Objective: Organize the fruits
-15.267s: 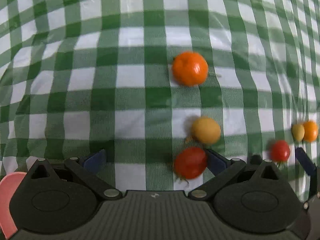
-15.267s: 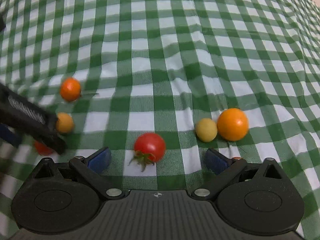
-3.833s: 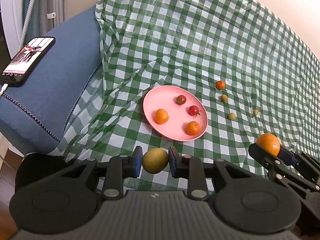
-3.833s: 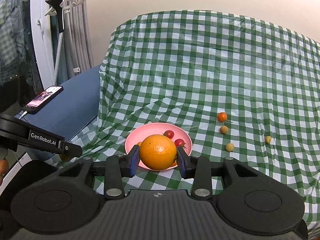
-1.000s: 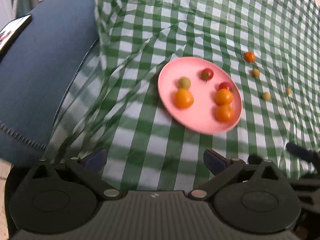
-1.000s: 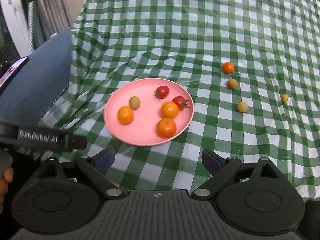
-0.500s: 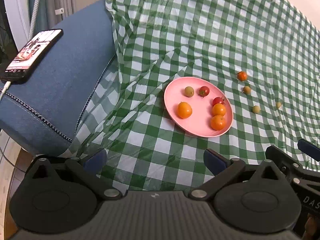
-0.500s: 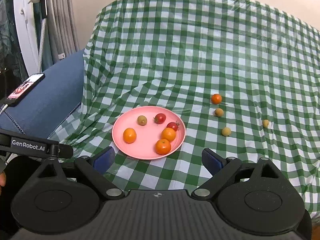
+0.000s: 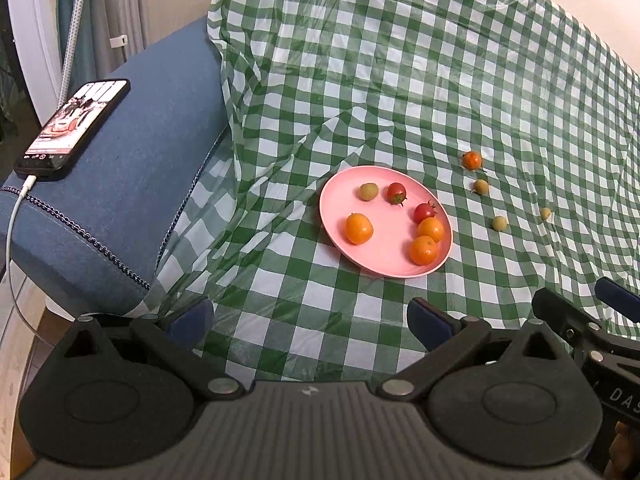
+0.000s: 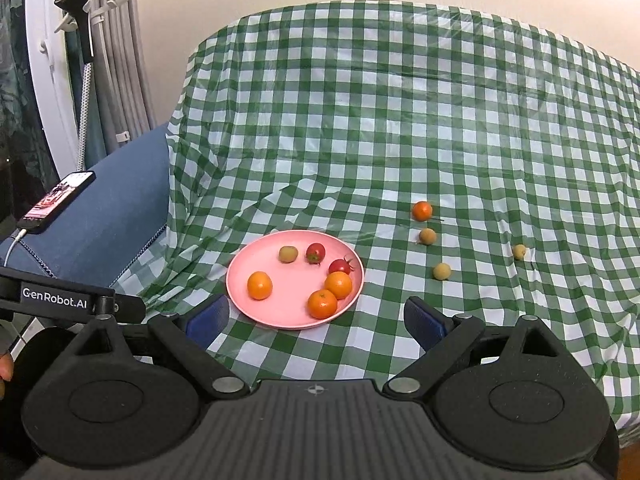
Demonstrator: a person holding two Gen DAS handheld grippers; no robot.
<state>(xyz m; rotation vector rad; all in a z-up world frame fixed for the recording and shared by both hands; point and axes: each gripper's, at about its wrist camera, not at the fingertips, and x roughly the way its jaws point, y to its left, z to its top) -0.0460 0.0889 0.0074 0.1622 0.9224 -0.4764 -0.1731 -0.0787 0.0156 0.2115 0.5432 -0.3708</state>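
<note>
Both sets of tongs are wide apart and carrying nothing: your left tongs (image 9: 308, 320) hang back off the near edge of the table, and your right tongs (image 10: 316, 320) sit just short of the pink plate (image 10: 256, 252), jaws spread either side of its near rim. Good, you're free to go again.

Out in front, the plate holds six pieces: three oranges, two red tomatoes and one small greenish fruit (image 10: 288, 254). Four are left loose on the checked cloth (image 10: 400, 120), off to the right of the plate: a small orange tomato (image 10: 422, 211) farthest back, a brownish fruit (image 10: 427, 236) just beside it, a pale one (image 10: 441, 271) nearer you, and a last pale one (image 10: 519, 251) out on its own to the right.

By my read, the next pick belongs to the right tongs, and the nearer pale fruit is the easy one. Come down from above with the jaws straddling it, so you don't nudge it, because these round things will likely roll on that slick, wrinkled cloth. Close gently; small soft fruit bruises. Watch the back pair: they sit close, so take the brownish one from the open side.

When you drop, aim for the bare patch at the plate's centre, low and slow, so nothing already there gets knocked over the rim.

Away on the left, a phone (image 9: 74, 124) rests on the blue cushion (image 9: 132, 184), well clear.
</note>
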